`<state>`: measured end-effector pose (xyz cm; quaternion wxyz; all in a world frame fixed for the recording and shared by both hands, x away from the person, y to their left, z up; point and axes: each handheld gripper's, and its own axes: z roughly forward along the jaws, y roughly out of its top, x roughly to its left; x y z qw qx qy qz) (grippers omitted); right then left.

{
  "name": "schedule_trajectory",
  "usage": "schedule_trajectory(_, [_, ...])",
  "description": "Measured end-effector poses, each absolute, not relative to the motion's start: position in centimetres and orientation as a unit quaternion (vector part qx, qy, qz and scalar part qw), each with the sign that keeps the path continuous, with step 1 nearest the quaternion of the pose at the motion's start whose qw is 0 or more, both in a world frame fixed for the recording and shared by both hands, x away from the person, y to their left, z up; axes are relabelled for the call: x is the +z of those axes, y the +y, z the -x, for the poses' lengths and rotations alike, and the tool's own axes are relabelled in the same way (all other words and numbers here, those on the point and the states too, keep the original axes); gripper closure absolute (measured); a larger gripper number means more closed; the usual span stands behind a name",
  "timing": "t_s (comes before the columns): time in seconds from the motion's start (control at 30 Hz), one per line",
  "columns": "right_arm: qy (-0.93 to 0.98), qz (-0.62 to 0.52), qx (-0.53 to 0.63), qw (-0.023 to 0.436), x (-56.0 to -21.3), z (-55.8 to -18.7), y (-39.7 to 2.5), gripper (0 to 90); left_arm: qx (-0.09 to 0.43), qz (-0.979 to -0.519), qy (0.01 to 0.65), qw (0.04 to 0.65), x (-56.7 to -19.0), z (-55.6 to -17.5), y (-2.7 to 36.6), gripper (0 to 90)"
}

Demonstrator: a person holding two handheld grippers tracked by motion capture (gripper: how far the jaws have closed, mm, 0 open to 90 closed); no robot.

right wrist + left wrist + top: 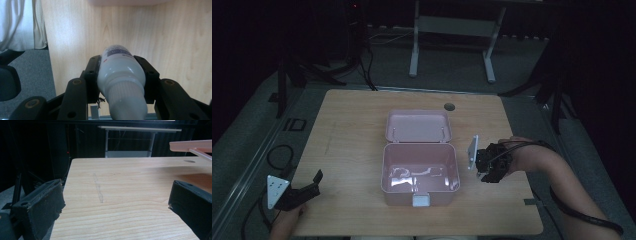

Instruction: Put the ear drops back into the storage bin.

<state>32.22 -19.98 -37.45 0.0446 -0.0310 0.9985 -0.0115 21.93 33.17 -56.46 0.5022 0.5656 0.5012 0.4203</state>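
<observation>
- Jaws first, from the high view: the right gripper [490,165] is held just off the right wall of the open pink box [420,192], above the table [352,130]; its jaw state cannot be read from here. The left gripper [302,192] rests near the table's front-left corner, well apart from the box, its 2 jaws spread with nothing between them.
- Same view: the box's lid [418,126] is hinged back behind the tub, and the tub looks empty apart from glare on its floor. A grey latch [421,200] sits at its front wall.
- Left gripper view: both black jaws stand wide, with bare wood between them; the lid's edge [191,145] juts in at top right.
- Right gripper view: the jaws are clamped on a white bottle [120,75], pads pressed to its 2 sides, ribbed cap toward the camera and base pointing away. It hangs over the table's front edge, with the box's pink wall [125,2] along the top.
- Judgement: the step in hand is carrying the bottle to the box, grasp already secure.
- Next move calls for lifting clear of the box's right wall, moving over the tub, lowering, then parting the jaws; a tilt could leave the bottle rolling inside.
</observation>
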Motion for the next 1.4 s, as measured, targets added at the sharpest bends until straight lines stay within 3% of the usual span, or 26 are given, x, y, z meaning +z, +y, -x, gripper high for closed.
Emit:
schedule_trajectory(0.7, [0.998, 0.031, 0.012, 0.047, -34.3, -32.7, -16.4, 59.5, 0.42, -0.567, 0.501, 0.501, -56.5, -21.9, 33.1, 0.4])
schedule_trajectory(1.4, [0.998, 0.064, 0.009, 0.026, -37.3, -33.5, -11.3, 59.5, 0.419, -0.568, 0.5, 0.502, -56.5, -21.9, 33.2, 0.4])
